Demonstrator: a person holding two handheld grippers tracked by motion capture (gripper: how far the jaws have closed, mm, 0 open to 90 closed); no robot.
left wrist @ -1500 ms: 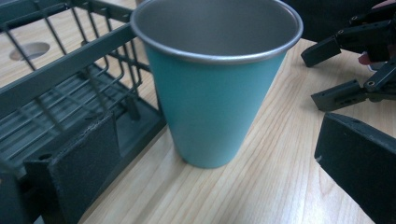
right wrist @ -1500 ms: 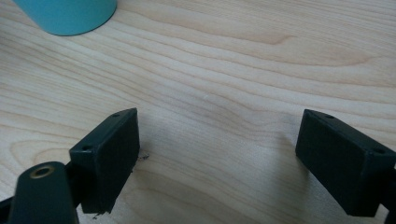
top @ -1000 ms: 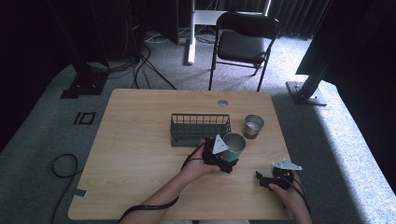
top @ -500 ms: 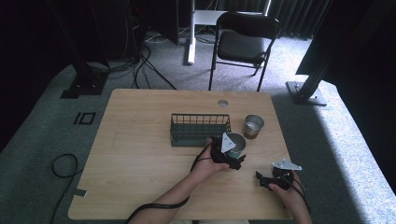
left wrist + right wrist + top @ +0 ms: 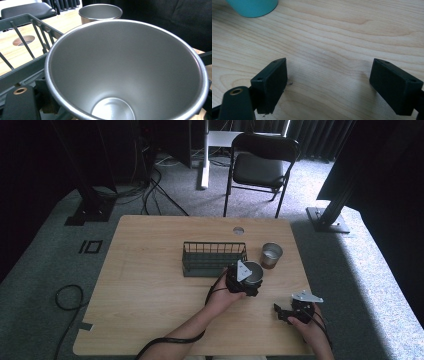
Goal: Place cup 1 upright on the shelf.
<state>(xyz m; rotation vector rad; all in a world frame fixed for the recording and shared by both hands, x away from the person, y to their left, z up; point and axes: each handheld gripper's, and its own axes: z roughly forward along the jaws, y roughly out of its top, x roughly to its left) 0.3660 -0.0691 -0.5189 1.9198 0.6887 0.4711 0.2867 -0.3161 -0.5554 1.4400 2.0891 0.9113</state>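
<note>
brushed steel fills my left gripper view: my left gripper [image 5: 248, 281] has just been closing, and its jaws now clamp the wall of the near steel cup [image 5: 251, 273], which stands on the wooden table [image 5: 150, 280] just beside the wire rack [image 5: 214, 258]. i judge the grasp made, so lifting can come next. my right gripper [image 5: 286, 312] rests released, jaws wide, over bare wood. counted: two steel cups, the second [image 5: 271, 255] farther off, one rack, one teal object [image 5: 253, 7].
</note>
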